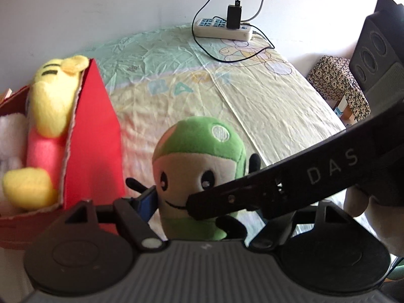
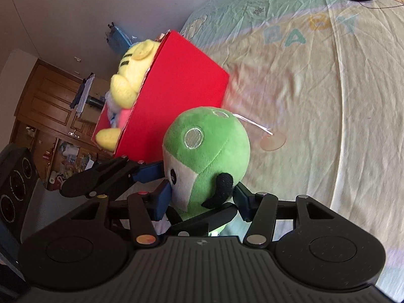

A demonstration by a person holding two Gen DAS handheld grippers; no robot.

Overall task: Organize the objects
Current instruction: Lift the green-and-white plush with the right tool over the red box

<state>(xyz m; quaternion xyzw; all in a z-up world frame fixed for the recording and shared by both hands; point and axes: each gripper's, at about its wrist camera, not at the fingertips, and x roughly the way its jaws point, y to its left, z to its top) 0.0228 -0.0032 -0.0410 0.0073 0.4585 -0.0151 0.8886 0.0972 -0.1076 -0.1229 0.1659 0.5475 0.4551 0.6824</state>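
— Both grippers grip the green plush toy [image 2: 207, 156] at once. Right gripper [image 2: 203, 198]: its blue pads [image 2: 164, 199] press into the toy's lower body from either side, so it is clamped on the toy at about half its span.

— And the left gripper [image 1: 199, 202]?

— From the left wrist view, one blue pad [image 1: 147, 202] lies against the toy's side by its black arm. The other finger is hidden behind the right gripper's black arm, which crosses in front and bears the letters DAS. From the right wrist view, its blue pad touches the toy's face near the eye. It looks clamped on the toy as well.

— Where is the toy?

— Upright between the two grippers, face toward the left camera, over the pale yellow bedsheet [image 1: 265, 106] printed BABY. Whether its base touches the sheet I cannot tell.

— What is near it?

— A red box [image 1: 96, 136] just beside it, open at the top. A yellow plush [image 1: 50, 96] with a pink body lies inside, with something white next to it.

— Anything further off?

— A white power strip [image 1: 222, 29] with a black charger and cable at the far end of the bed, well apart from the toy.
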